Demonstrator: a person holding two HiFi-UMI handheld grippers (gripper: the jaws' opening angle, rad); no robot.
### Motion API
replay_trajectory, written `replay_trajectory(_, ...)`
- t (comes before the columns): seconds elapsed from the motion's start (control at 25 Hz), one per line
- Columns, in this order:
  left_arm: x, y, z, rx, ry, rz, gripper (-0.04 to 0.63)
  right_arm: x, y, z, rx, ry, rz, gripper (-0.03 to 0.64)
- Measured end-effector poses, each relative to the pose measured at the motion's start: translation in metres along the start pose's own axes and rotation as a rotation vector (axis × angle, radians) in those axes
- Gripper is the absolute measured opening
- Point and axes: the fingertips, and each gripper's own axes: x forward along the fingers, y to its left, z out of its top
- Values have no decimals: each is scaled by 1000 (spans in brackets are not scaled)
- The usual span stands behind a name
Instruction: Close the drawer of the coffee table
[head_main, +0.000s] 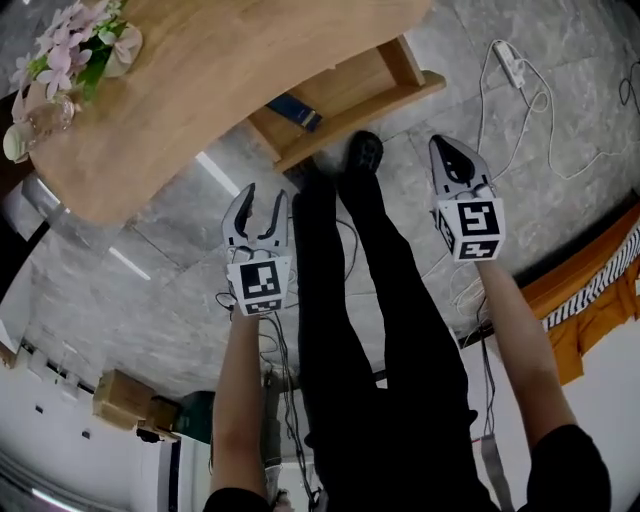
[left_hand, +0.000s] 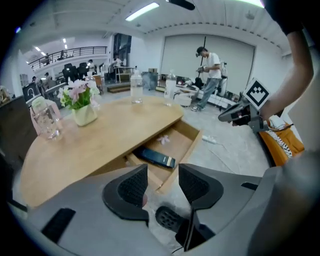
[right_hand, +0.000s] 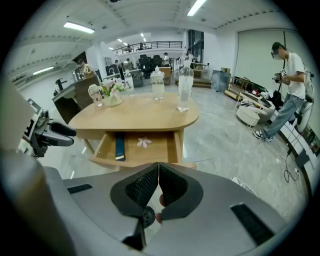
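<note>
The wooden coffee table (head_main: 210, 70) has its drawer (head_main: 350, 95) pulled open over the grey floor. Inside lie a dark blue flat box (head_main: 295, 112) and a small pink flower (right_hand: 144, 142). My left gripper (head_main: 266, 196) hangs open and empty above the floor, short of the drawer's front. In the left gripper view the drawer (left_hand: 192, 140) shows past the gap of the left gripper (left_hand: 162, 172). My right gripper (head_main: 441, 146) is to the drawer's right. In its own view the right gripper (right_hand: 158, 167) is shut, pads together on nothing, below the drawer front (right_hand: 135, 162).
A vase of pink flowers (head_main: 85, 45) and a glass (head_main: 42, 115) stand on the tabletop, with two bottles (right_hand: 157, 84) further along. Cables and a power strip (head_main: 508, 62) lie on the floor. My legs and shoe (head_main: 362, 152) are between the grippers. Another person (right_hand: 291, 85) stands beyond.
</note>
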Motion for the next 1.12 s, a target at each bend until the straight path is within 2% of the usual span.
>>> replay_trajectory(0.2, 46, -5, -68, 77, 110, 20, 232, 43, -8, -47, -51, 70, -11, 14)
replay_trajectory(0.28, 61, -7, -87, 76, 139, 25, 239, 58, -12, -63, -56, 92, -27, 14)
replay_trajectory(0.32, 68, -8, -92, 51, 144, 26, 239, 65, -15, -70, -56, 104, -38, 14)
replay_trajectory(0.44, 82, -4, -97, -52, 130, 52, 239, 87, -25, -89, -23, 132, -87, 14)
replay_trajectory(0.52, 91, 0, -101, -79, 124, 86, 239, 104, -32, -96, 13, 139, -112, 14)
replay_trajectory(0.76, 112, -1, -102, -90, 116, 118, 233, 138, -45, -95, 33, 122, -160, 14)
replay_trajectory(0.92, 116, 0, -93, -102, 90, 149, 190, 145, -48, -90, 22, 108, -173, 14)
replay_trajectory(1.12, 116, -2, -94, -109, 104, 131, 185, 147, -50, -86, 21, 91, -174, 14)
